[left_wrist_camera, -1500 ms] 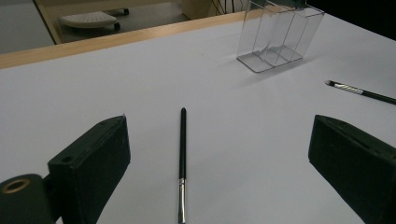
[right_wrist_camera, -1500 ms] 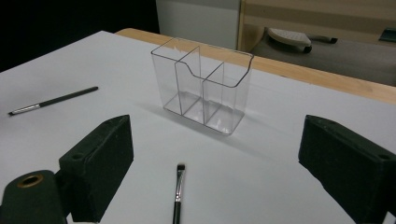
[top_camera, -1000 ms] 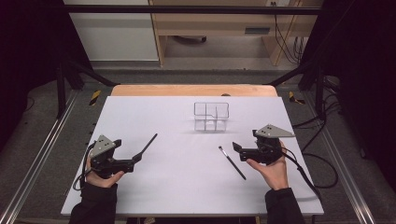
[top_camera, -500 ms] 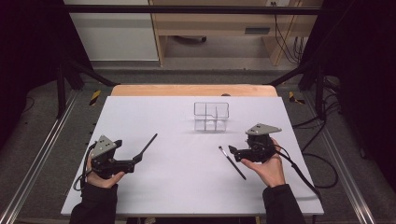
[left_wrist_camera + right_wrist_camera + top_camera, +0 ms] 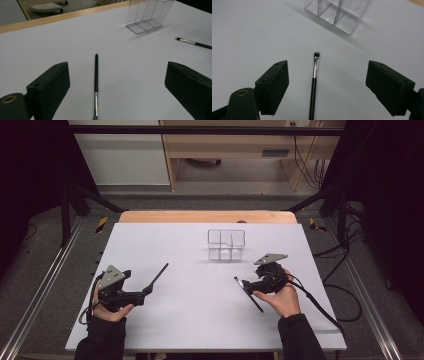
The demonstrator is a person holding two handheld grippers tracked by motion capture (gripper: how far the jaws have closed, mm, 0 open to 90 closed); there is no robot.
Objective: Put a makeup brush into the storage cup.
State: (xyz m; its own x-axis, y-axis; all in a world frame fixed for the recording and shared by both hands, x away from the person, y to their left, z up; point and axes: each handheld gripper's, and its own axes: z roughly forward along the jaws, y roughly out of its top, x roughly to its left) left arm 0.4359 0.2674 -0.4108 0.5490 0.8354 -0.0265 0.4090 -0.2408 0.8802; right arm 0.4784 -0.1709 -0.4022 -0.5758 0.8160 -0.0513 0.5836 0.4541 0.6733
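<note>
no readable text, labels, brands, numbers, or signs anywhere

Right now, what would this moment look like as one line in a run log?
left claw: open, astride left brush | right claw: open, astride right brush | both brushes flat on table | clear organizer: empty

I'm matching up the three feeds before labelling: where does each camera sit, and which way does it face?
High view: above the person's side, looking forward and down on the table; forearms, hands, left gripper, right gripper.
Left gripper view: on the left gripper, along open jaws at a black brush.
Right gripper view: on the right gripper, open jaws astride the second brush.
All share the clear organizer.
</note>
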